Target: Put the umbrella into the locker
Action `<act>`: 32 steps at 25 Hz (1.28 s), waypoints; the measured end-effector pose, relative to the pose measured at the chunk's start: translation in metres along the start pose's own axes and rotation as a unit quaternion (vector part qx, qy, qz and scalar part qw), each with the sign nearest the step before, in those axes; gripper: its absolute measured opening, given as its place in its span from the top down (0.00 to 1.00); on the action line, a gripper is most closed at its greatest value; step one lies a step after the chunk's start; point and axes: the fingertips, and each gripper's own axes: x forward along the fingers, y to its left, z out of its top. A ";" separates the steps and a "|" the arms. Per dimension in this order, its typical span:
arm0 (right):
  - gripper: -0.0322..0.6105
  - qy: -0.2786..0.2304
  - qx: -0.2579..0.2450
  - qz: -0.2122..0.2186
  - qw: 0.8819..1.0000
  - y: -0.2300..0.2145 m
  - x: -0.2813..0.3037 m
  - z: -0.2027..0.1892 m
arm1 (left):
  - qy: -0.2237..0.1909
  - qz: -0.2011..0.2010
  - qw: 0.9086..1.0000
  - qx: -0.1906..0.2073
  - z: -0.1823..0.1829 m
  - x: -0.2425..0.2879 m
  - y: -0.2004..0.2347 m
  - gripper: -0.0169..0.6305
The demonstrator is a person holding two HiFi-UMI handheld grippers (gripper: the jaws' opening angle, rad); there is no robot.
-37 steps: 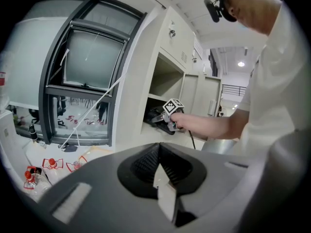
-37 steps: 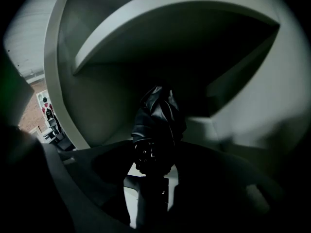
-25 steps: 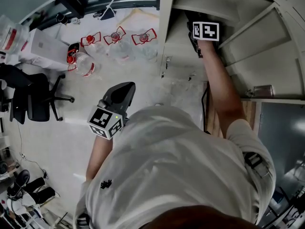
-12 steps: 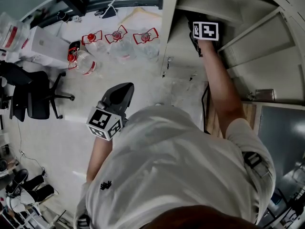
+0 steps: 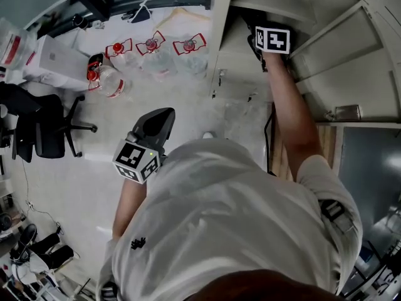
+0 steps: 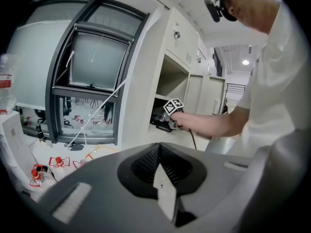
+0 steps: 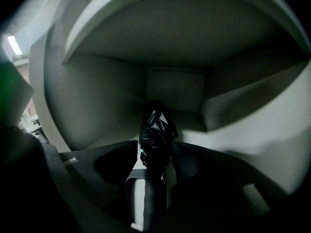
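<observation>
**Umbrella in the locker, my right fingers loose about it**

My right gripper [image 7: 153,174] reaches into the locker [image 7: 175,47]. Its fingers stand apart with the folded black umbrella [image 7: 155,132] between them. They have just been closing in a little, but I judge the pads are not clamped on it. The umbrella runs on past my fingertips toward the back wall, and the shelf lies just beneath them. My left gripper [image 6: 163,176] hangs outside the locker, fingers together on nothing.

The risk I see is in drawing back. If a pad grazes the fabric, the umbrella could come forward with me and tip over the shelf's front edge. The compartment is dim and its walls stand near on either side of my fingers, so a sideways pull could knock one against the frame.

The shelf looks like smooth, pale painted metal, which I expect gives little hold on a sliding bundle. Below my left fingers lies a pale floor [image 5: 75,168]. Red-capped bottles [image 5: 150,46] sit ahead of those fingertips, and a black office chair [image 5: 44,133] stands off to their left.
</observation>
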 end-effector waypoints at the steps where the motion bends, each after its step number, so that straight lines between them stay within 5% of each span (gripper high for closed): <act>1: 0.60 -0.003 -0.002 0.000 1.000 0.001 -0.004 0.000 | 0.000 -0.003 1.000 0.001 0.000 -0.002 -0.001 0.89; 32: 0.66 -0.056 -0.002 -0.025 0.998 0.096 -0.182 -0.051 | -0.002 -0.097 0.995 0.028 -0.046 -0.119 -0.047 0.89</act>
